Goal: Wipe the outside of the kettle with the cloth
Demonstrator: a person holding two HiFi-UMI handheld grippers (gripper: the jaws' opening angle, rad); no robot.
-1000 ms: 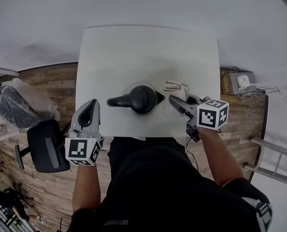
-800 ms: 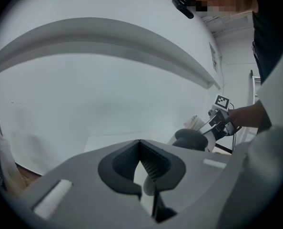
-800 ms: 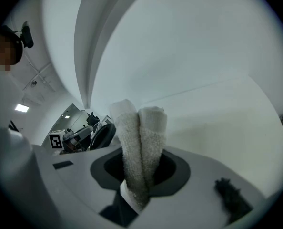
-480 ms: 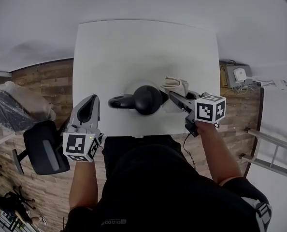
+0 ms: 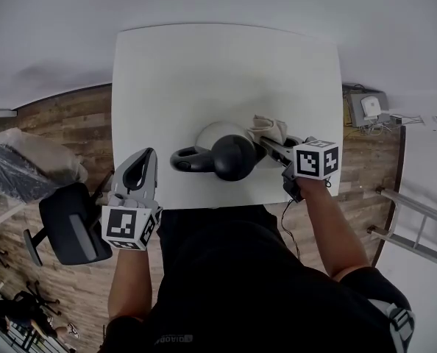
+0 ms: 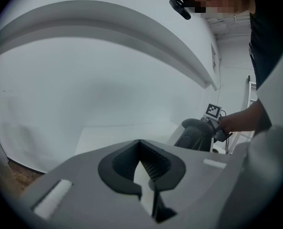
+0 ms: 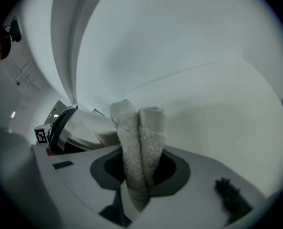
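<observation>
Office-like workroom, white tabletop (image 5: 204, 72), wood-plank floor (image 5: 71, 116), black swivel chair (image 5: 71, 223), ladder (image 5: 413, 232), plastic-wrapped chair (image 5: 23, 169)

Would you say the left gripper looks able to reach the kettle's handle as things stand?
Probably yes: the handle of the kettle points toward the left gripper with only bare table between them, and the right gripper with the cloth sits on the kettle's other side.

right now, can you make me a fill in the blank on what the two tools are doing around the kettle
The right tool is shut on the ____.
The left tool is shut and holds ____.
The handle of the kettle points toward the person's ____ side.
Missing words: cloth; nothing; left.
</observation>
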